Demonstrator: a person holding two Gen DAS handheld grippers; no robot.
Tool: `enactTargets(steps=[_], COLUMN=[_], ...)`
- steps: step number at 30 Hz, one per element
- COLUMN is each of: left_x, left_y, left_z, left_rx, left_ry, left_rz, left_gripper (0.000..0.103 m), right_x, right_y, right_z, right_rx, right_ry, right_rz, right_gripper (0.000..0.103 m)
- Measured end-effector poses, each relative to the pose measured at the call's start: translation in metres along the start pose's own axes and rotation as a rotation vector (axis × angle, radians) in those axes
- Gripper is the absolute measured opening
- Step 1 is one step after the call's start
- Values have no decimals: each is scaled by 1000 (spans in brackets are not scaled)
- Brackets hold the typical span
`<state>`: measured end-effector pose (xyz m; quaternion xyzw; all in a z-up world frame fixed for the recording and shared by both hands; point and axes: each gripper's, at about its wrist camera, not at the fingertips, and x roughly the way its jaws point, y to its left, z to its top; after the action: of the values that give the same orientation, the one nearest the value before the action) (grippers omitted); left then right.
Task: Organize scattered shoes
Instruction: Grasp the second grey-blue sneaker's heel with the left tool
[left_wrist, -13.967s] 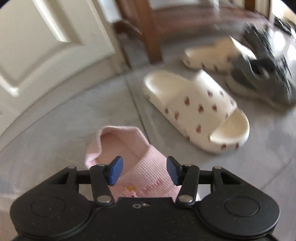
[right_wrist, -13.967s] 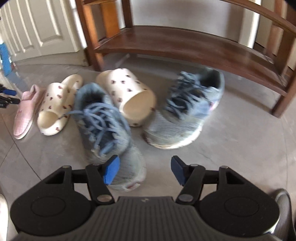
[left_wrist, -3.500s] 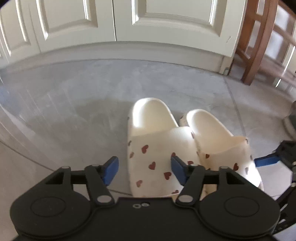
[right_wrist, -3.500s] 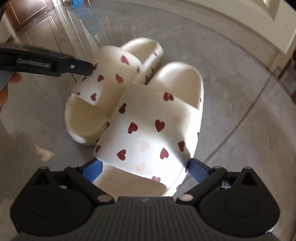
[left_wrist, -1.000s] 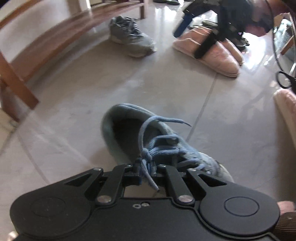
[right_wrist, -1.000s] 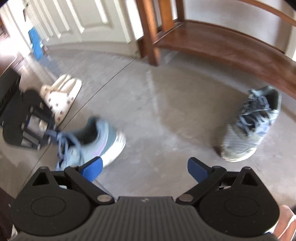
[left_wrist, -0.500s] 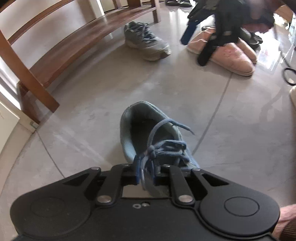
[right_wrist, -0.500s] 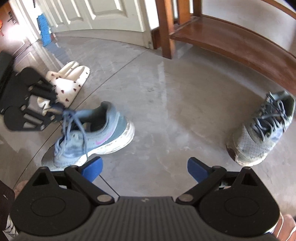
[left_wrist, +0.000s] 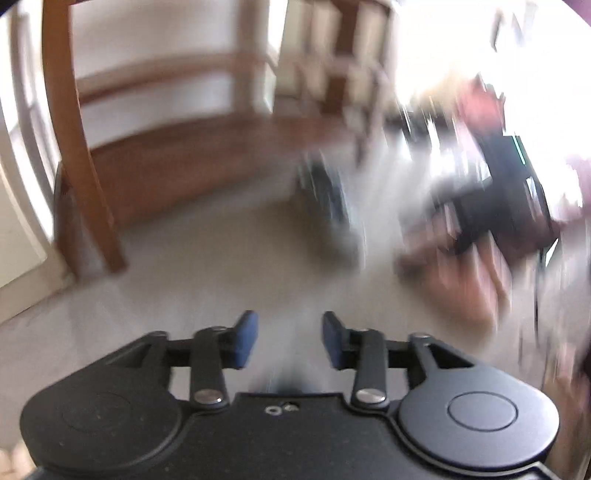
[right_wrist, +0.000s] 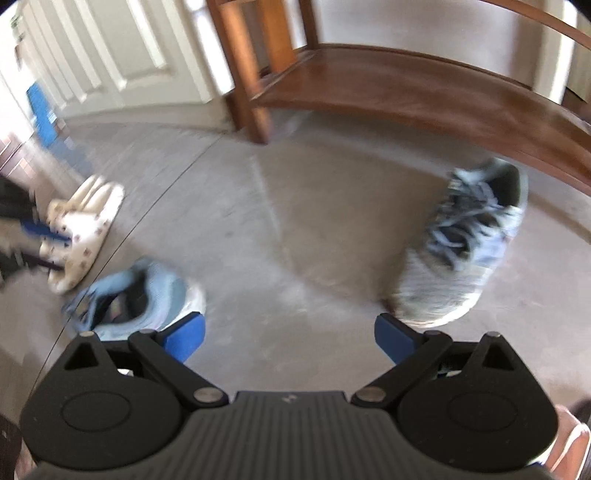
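My left gripper has nothing between its blue pads and its jaws are opening; its view is badly blurred. The light blue sneaker lies on the floor, free of any grip, just left of my right gripper, which stands wide open over bare floor. The matching grey-blue sneaker rests beyond the right pad, near the wooden bench; it shows as a smear in the left view. The left gripper appears blurred at the far left edge, by the heart slippers.
The heart slippers sit side by side on the grey floor. Pink slippers lie blurred at the right of the left view. White panelled doors line the wall, with a blue object beside them. The bench leg stands on the floor.
My left gripper let go of the blue sneaker's laces, opened and swung up and away. The sneaker now lies on the floor. The right gripper shifted closer to the grey sneaker.
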<state>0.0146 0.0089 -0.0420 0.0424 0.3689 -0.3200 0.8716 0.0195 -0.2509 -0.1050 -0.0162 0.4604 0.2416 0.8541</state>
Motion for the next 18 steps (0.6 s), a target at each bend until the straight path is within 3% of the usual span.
enactTargets(steps=[3,7,12,17,18], left_x=[63,154,236,297,305], left_y=[-13,-19,-18,-24,-26], left_z=[38,77,95,103,103], left_rx=[-37,-159,-239,-242,-233], left_ry=[-23,17,60,126,138], left_rz=[13,-2,-3,9,17], left_gripper=[45,45,45,42,37], right_x=[-10,-27,-48,-66,-67], right_y=[-22,-41,-60,-83,-85], right_z=[-3,-20,-54,-86,-89], right_rx=[79,150,243,360,375], right_ry=[-15,-13,18,51,56], right_rz=[-39,-75,-110,-147,-150], right_gripper=[100,100,100,100,100])
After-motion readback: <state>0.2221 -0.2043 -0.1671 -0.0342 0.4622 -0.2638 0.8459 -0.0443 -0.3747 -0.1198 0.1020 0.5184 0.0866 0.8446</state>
